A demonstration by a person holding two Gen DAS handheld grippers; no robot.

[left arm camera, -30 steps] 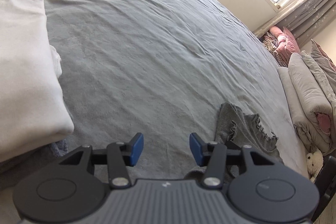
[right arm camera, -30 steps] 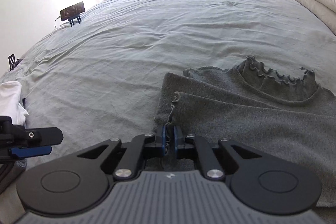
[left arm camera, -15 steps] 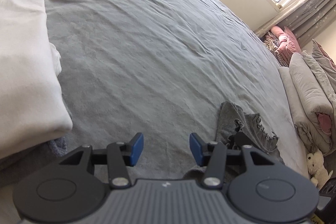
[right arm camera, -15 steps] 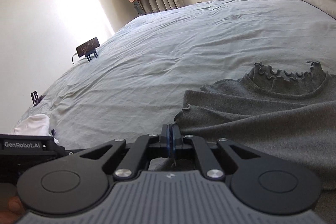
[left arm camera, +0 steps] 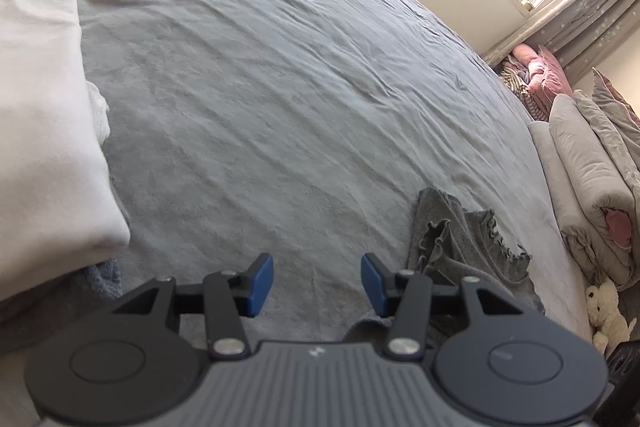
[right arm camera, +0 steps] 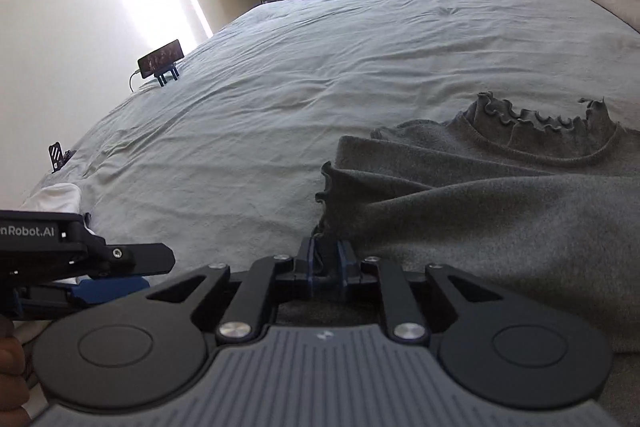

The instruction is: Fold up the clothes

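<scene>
A dark grey knit top (right arm camera: 500,211) with a ruffled collar lies flat on the grey bed sheet (right arm camera: 320,75), one sleeve folded across its body. My right gripper (right arm camera: 328,259) is at the sleeve's ruffled cuff; its jaws are opening, and the cuff still sits loosely in the narrow gap between the blue pads. My left gripper (left arm camera: 317,283) hovers open over bare sheet, with nothing between its fingers. The grey top (left arm camera: 472,247) lies just to its right. My left gripper (right arm camera: 100,267) also shows at the right wrist view's left edge.
A folded white garment (left arm camera: 44,147) rests on the bed to the left. Rolled beige bedding (left arm camera: 588,179) and a small plush toy (left arm camera: 608,315) line the right side. A phone on a stand (right arm camera: 160,61) stands at the far edge of the bed.
The right gripper's pads, pressed together on the cuff before, have parted a little. The right view has tipped slightly. The left gripper has kept still and open.
</scene>
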